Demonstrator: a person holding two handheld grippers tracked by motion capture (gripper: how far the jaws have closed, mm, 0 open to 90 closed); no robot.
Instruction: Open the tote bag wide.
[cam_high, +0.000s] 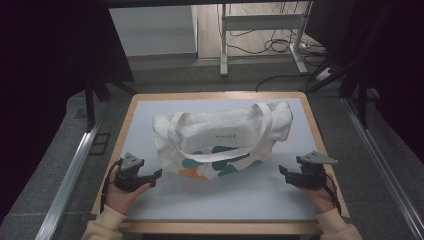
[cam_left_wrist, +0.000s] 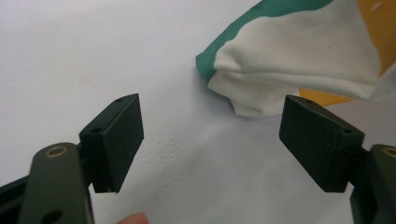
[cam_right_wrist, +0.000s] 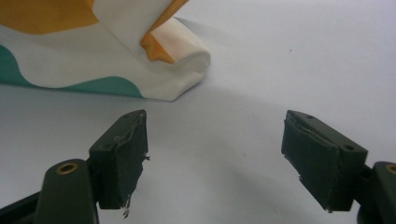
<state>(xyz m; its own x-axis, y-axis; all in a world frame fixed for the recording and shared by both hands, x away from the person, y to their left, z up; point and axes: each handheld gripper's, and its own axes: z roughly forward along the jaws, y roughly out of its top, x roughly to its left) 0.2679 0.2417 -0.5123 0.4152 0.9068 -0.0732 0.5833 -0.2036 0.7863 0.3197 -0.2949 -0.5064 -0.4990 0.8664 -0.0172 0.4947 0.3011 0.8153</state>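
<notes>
One tote bag, cream canvas with teal and orange patches, lies flat on the white mat of the table, about mid-table and slightly toward the far side. Two carry straps visible, looped across its upper face; small printed lettering at centre.

Two tongs, one per hand. Left gripper sits at the near-left of the mat, jaws pointing right toward the bag's lower left corner; near it, not touching. In the left gripper view the jaws stand spread wide with bare mat between them, and a folded bag corner lies just beyond, up and to the right of the gap.

Right gripper sits at the near-right, jaws pointing left toward the bag's lower right edge; a clear gap of mat between. In the right gripper view jaws spread, nothing between them; bag corner ahead, upper left.

Count: one bag, two straps, two grippers, two hands.
</notes>
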